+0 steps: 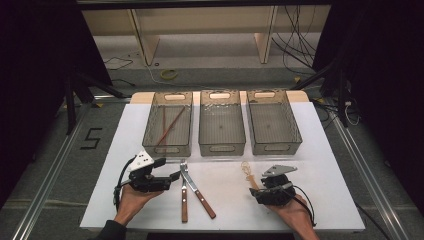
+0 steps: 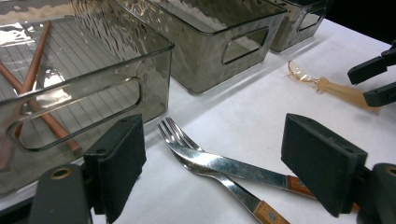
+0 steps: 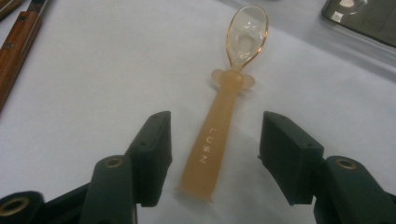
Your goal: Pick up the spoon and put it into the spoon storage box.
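Straddling the handle of an amber plastic spoon (image 3: 219, 140), the right gripper (image 3: 215, 158) holds its jaws apart, pads clear of the handle on either side; the spoon lies flat on the white table (image 1: 300, 150), its clear bowl pointing to twelve o'clock in the right gripper view. Seen from above, that gripper (image 1: 272, 189) sits at five o'clock on the table, the spoon (image 1: 248, 172) just ahead of it. At seven o'clock the left gripper (image 1: 172, 176), jaws wide apart and gripping nothing, faces two wooden-handled forks (image 1: 192, 187) lying on the table with their heads crossed. Across the far edge stand three smoky plastic bins; the left bin (image 1: 168, 125) holds two crossed chopsticks (image 1: 167, 126), while the middle bin (image 1: 222, 122) and right bin (image 1: 272, 121) stand beside it.
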`<state>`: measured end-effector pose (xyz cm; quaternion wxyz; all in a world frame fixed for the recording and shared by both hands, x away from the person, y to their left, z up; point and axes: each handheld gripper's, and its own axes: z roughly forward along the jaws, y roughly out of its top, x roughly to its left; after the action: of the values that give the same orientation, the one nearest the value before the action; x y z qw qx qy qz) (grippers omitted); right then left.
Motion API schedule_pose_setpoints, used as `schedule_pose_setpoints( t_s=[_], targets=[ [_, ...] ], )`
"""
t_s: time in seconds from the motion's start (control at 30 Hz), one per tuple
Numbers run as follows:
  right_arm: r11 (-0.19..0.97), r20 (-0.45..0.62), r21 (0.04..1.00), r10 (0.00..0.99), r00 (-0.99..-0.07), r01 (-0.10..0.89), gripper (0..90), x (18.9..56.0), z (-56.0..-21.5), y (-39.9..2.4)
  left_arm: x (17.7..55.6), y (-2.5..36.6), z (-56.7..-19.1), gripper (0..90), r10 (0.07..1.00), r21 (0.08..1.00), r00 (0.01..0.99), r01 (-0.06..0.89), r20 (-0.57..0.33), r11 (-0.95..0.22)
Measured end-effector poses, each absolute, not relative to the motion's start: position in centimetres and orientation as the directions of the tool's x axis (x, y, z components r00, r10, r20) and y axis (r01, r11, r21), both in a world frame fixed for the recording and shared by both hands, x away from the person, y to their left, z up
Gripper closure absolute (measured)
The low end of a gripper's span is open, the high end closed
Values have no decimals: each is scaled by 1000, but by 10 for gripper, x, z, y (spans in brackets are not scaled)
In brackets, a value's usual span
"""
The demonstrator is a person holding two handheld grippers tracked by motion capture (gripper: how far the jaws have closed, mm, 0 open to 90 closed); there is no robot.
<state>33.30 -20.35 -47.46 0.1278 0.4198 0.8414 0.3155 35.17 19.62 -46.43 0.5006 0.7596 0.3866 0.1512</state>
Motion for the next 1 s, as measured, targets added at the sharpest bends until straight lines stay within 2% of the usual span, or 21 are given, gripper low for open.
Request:
schedule_pose_setpoints(
  t_s=[0.43,0.6,0.83,1.0],
  targets=[
    [485,10,600,791,-612,636,563,340,-479,-197,349,193,-469,210,749,869,646,447,-150,-211],
    [491,14,595,785,-619,636,676,341,-479,-197,348,193,-471,209,751,868,646,443,-136,-224],
    [489,23,595,783,-621,638,743,342,-478,-195,348,195,-471,209,754,870,642,444,-142,-214],
    [487,31,596,780,-625,638,757,341,-477,-195,347,195,-471,210,754,874,643,437,-137,-214]
  ],
)
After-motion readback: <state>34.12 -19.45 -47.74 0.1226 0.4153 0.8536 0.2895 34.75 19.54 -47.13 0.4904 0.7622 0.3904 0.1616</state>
